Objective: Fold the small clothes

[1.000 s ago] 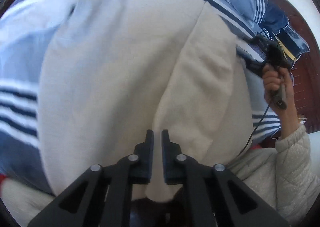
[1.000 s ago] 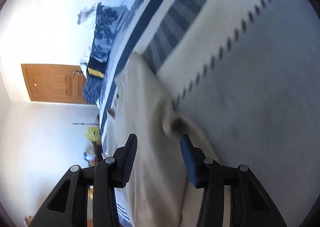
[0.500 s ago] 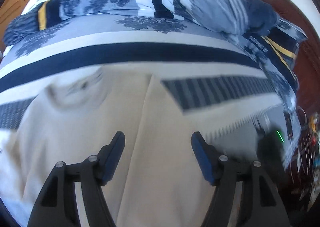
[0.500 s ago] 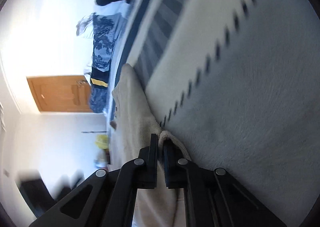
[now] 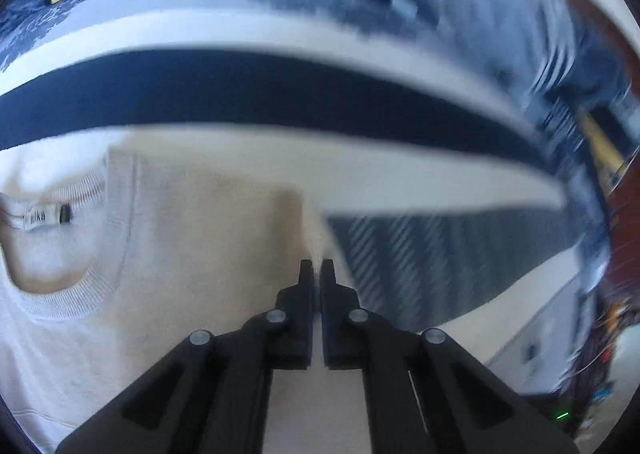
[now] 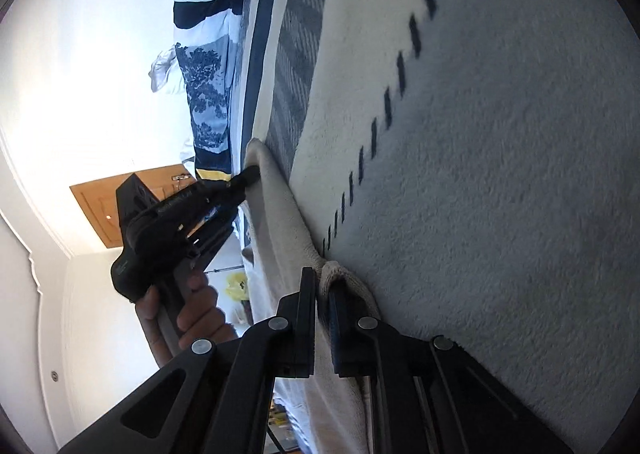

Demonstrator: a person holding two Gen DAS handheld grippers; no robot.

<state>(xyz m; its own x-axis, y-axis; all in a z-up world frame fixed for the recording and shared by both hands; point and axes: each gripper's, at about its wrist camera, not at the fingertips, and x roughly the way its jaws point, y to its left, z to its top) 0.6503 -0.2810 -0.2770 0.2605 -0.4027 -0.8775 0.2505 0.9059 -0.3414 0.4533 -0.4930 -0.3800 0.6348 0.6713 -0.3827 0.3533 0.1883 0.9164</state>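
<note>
Left gripper [image 5: 317,263]: jaws have just snapped closed, pinched on the right edge of the cream sweater [image 5: 192,262] with a sliver of fabric between the tips. In the right wrist view the same gripper [image 6: 251,175] has its tips on the far end of the sweater's raised edge, and a hand [image 6: 188,314] holds its handle.

Right gripper [image 6: 321,274]: jaws clamped on the near end of that same edge, where the fabric bunches into a small hump between the pads.

Count: one sweater, two grippers, one hand visible.

Sweater lies flat on the bed cover [image 6: 500,174], one side folded over. Ribbed neckline [image 5: 116,254] sits at the left of the left wrist view, with a white label [image 5: 44,216] inside the collar. In the right wrist view the gripped edge [image 6: 280,206] runs near to far, from the right gripper to the left one, so the sweater's long axis follows that line, alongside the dashed stitch row [image 6: 384,110] on the cover.

Further out: one wide navy stripe [image 5: 260,94] crosses the cover beyond the sweater. Patterned blue pillows [image 6: 208,102] are at the far end, count unclear, and the left wrist view is blurred there. One wooden door [image 6: 104,206] stands behind the left gripper.
</note>
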